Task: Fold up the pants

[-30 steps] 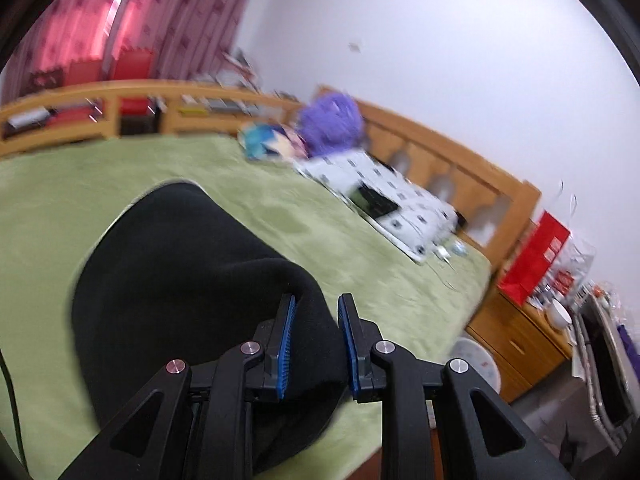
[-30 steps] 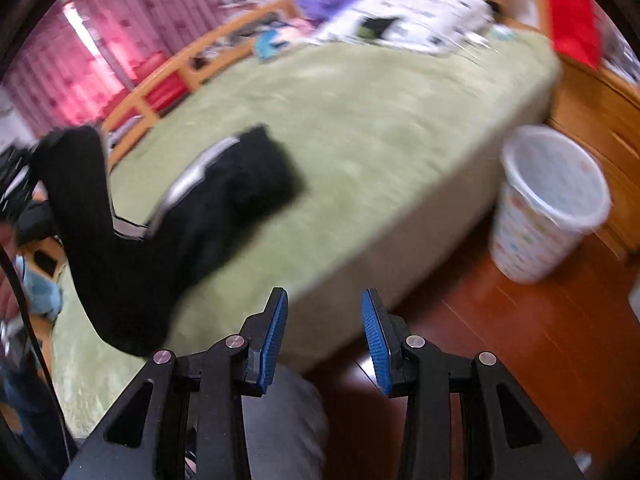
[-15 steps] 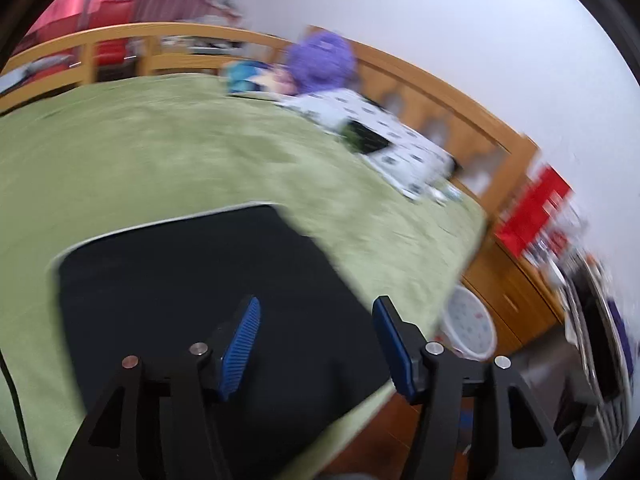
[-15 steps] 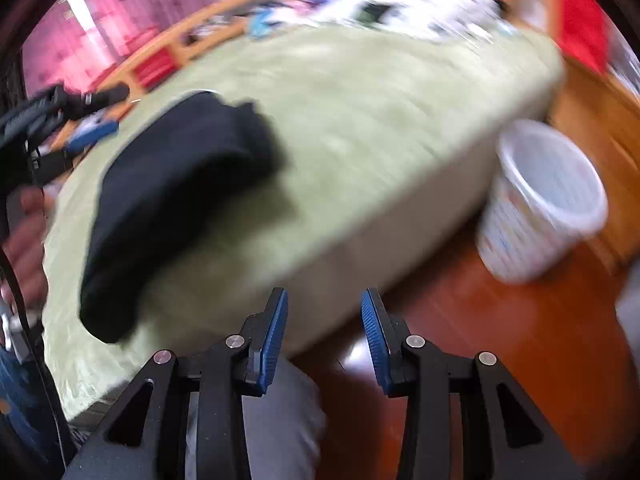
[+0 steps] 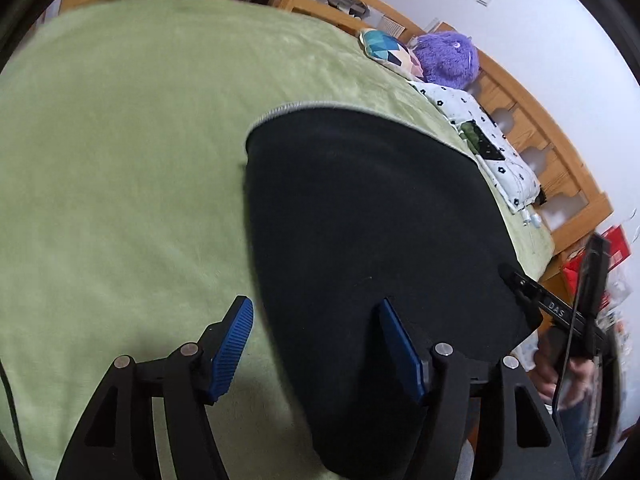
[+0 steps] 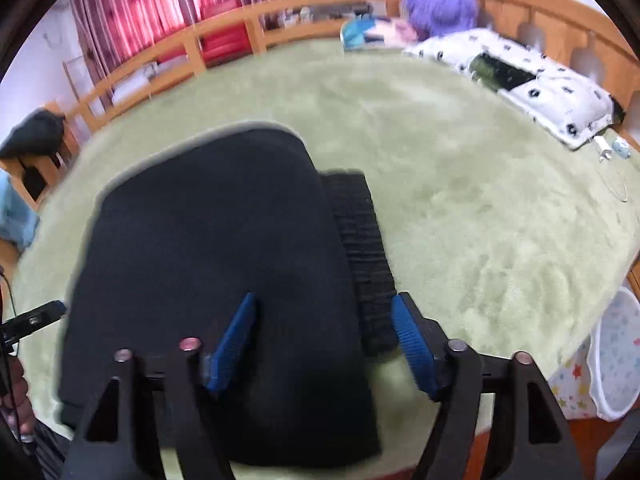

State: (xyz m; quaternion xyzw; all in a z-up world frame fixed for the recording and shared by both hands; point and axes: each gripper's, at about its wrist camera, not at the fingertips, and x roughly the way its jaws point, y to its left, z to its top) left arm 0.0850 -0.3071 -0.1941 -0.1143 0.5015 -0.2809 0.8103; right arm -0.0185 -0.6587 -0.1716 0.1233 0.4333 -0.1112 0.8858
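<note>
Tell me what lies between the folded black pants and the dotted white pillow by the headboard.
Only bare green blanket separates the pants from the pillow, clearest in the right wrist view.

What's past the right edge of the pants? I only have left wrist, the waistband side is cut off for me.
Observer: The ribbed waistband sticks out from under the folded black pants, on the right.
Operator: Right gripper holding anything?
Observer: No. The right gripper is open, straddling that right edge.
Operator: Anything off the bed on that side?
Observer: A white bin with stars stands on the floor beside the green blanket.
</note>
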